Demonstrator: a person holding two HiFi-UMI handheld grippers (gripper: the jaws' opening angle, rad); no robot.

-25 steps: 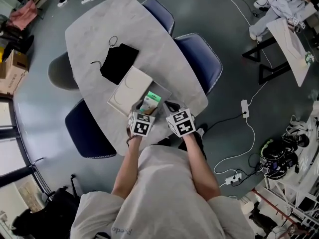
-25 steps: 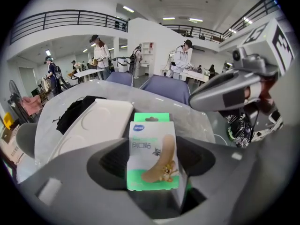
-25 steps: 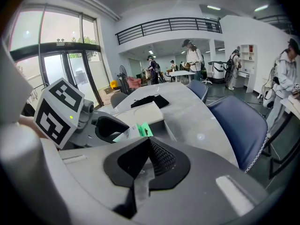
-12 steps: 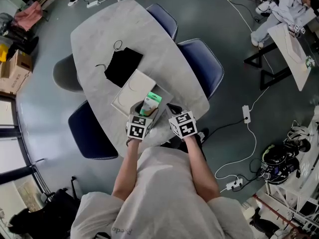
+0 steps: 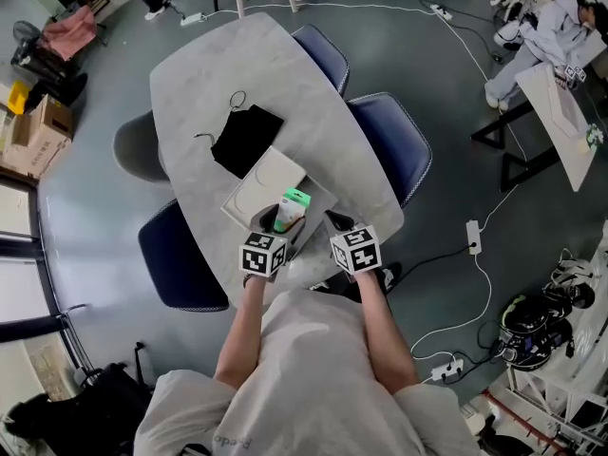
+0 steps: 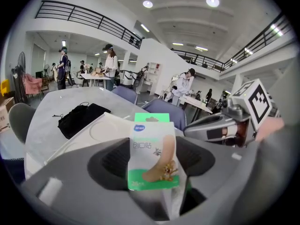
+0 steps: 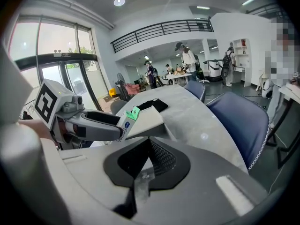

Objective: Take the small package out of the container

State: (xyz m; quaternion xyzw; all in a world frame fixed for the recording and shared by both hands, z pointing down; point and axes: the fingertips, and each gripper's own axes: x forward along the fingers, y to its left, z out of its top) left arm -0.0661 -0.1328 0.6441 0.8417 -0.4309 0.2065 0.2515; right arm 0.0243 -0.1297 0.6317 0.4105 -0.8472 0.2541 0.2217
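Observation:
A small green-and-white package (image 5: pixel 290 207) with a foot picture on it stands upright between the jaws of my left gripper (image 5: pixel 283 218), which is shut on it. The same package (image 6: pixel 152 149) fills the middle of the left gripper view, lifted above the grey container (image 5: pixel 313 198). A thin translucent edge of the container (image 6: pixel 174 198) hangs just below the package. My right gripper (image 5: pixel 331 222) sits at the container's right side, jaws together on a thin grey strip of it (image 7: pixel 136 191). The package (image 7: pixel 127 116) shows again in the right gripper view, where the left gripper's long finger (image 7: pixel 93 125) is also in sight.
A flat white box (image 5: pixel 261 188) lies beyond the container, and a black pouch (image 5: pixel 245 139) with a cord lies farther up the grey table (image 5: pixel 218 74). Blue chairs (image 5: pixel 389 145) stand on the right and one (image 5: pixel 180 259) on the left. People are at far tables.
My left gripper has risen a little with the package in it, so the package stands higher out of the container. The right gripper has stayed put.

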